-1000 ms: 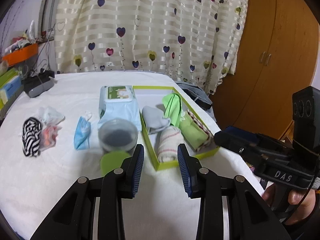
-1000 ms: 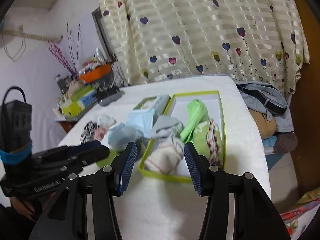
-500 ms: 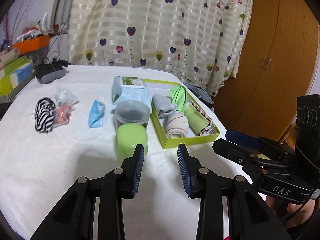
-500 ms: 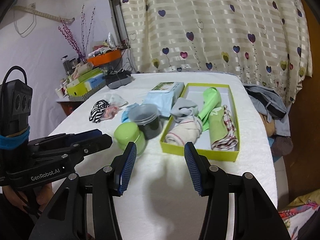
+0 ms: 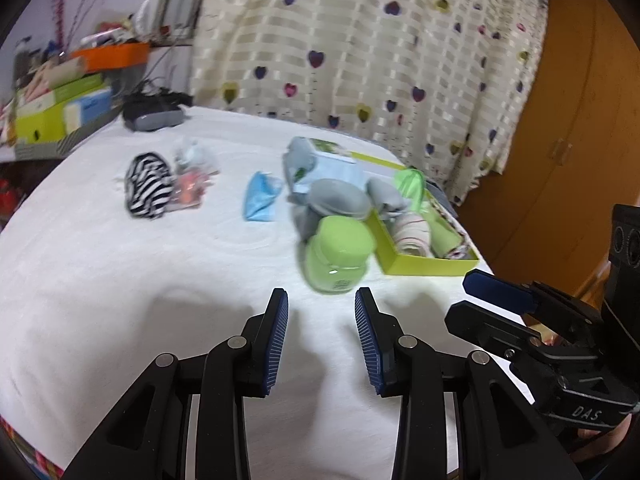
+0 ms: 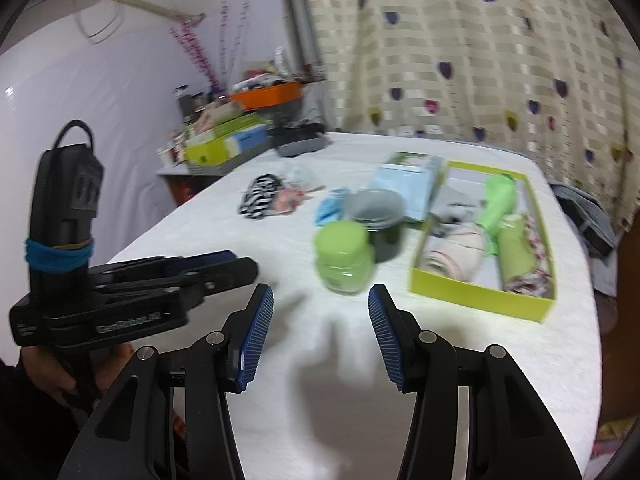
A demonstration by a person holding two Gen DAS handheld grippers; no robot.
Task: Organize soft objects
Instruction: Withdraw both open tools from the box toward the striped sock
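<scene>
- Jar (image 6: pixel 344 258) stands left of the box (image 6: pixel 476 300).
- Rolled cloths (image 6: pixel 452 254) lie in the box.
- Striped sock (image 5: pixel 146 184) lies far left on the table (image 5: pixel 120 280).

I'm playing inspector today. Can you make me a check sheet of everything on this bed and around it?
Surface: white bed cover, bare in front of both grippers.
Job's things: yellow-green box holding rolled cloths; striped cloth, blue cloth and a small crumpled bundle lying loose outside it.
Clutter: green jar, dark tub with grey lid, wipes pack.
Grippers: left gripper and right gripper open, fingers holding nothing, both short of the jar.
Cables: tangled wires near a dark device at the far edge.
Surroundings: heart curtain, wooden wardrobe, cluttered side shelf.
</scene>
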